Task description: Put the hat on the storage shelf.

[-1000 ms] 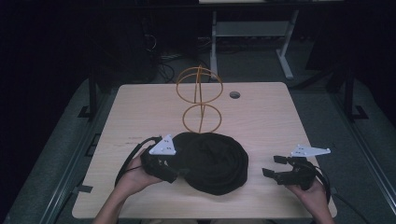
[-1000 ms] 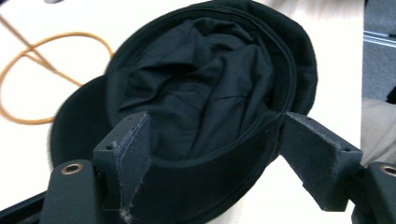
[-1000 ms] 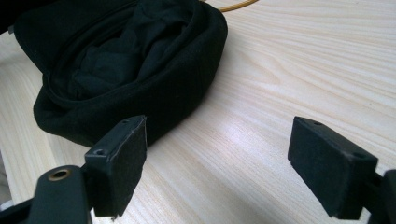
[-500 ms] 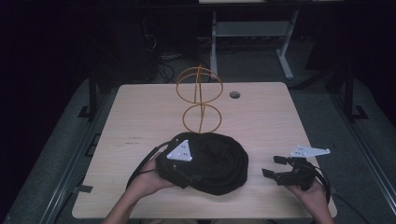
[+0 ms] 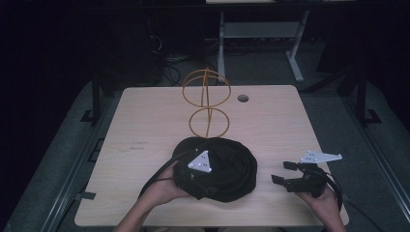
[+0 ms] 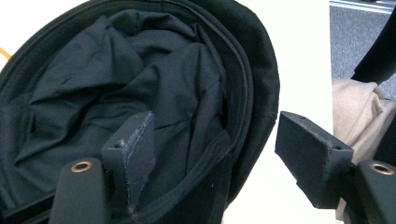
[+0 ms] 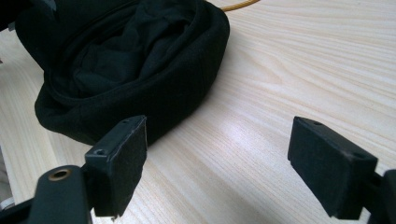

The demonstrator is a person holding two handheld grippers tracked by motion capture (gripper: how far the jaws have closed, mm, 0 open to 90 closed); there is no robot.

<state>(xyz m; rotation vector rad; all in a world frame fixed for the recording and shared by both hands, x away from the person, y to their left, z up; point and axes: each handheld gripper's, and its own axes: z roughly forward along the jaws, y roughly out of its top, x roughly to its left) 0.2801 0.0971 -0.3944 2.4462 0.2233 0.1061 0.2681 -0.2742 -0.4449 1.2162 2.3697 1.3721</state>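
Observation:
A black fabric hat (image 5: 232, 166) lies upside down near the front of the wooden table (image 5: 145, 125), with its crumpled lining (image 6: 140, 84) facing up. My left gripper (image 5: 202, 175) is over the hat's near-left part. It is open and straddles the brim (image 6: 243, 107), with one jaw inside the hat and the other outside over the table. My right gripper (image 5: 283, 172) is open and holds nothing. It hovers low over the table to the right of the hat (image 7: 130, 60), a short gap away from it.
An orange wire stand (image 5: 208, 104) made of rings rises just behind the hat; a bit of its wire (image 7: 238, 5) shows past the hat. A round cable hole (image 5: 243, 98) lies at the table's back. Table legs and cables stand on the dark floor behind.
My left gripper has moved from the hat's left edge rightward over the hat and now straddles its brim. The right gripper has stayed put.

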